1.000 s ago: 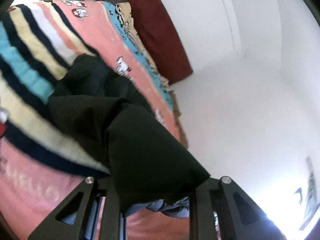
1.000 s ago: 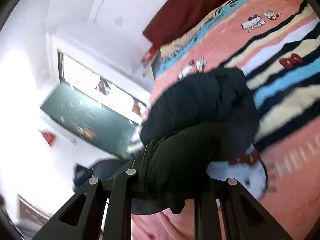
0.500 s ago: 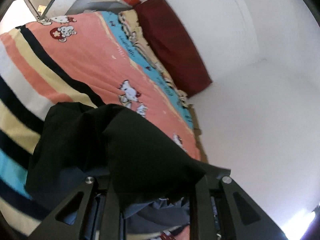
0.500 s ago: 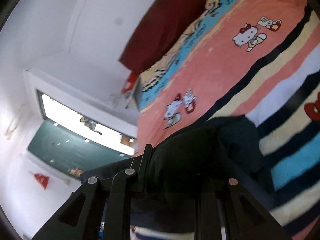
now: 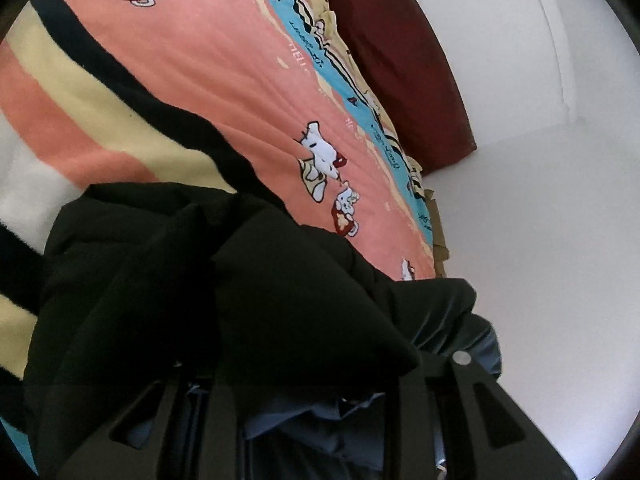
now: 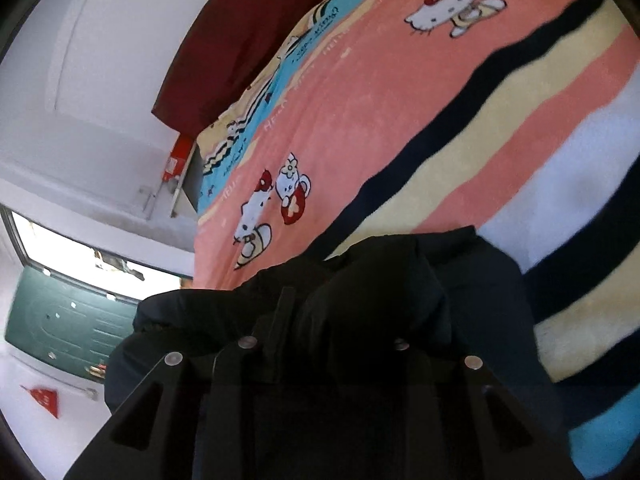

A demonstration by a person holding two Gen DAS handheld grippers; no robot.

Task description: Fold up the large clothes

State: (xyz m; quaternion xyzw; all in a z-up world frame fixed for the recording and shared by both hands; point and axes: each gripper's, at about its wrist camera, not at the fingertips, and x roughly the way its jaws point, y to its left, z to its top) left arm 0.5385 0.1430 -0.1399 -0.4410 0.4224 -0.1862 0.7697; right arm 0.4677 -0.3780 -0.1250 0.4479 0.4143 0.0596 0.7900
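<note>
Large black soft-fabric garment (image 5: 168, 280), bunched on the striped cartoon-print bedspread (image 5: 208, 92) toward its near edge: limp, light, slumps; left gripper (image 5: 316, 408) and right gripper (image 6: 320, 392) just easing apart, cloth between jaws, grip unclear; take by hems or corners.

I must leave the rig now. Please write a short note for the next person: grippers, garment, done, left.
Left gripper: jaws have just been opening; black garment is between them, grip unclear.
Right gripper: the same, its jaws have just been opening, cloth draped over it.
Garment: bunched on the striped blanket, near the bed's end; red headboard is at the far end.
Done: garment brought down onto the bed.
Left: spread it flat, then fold.
</note>
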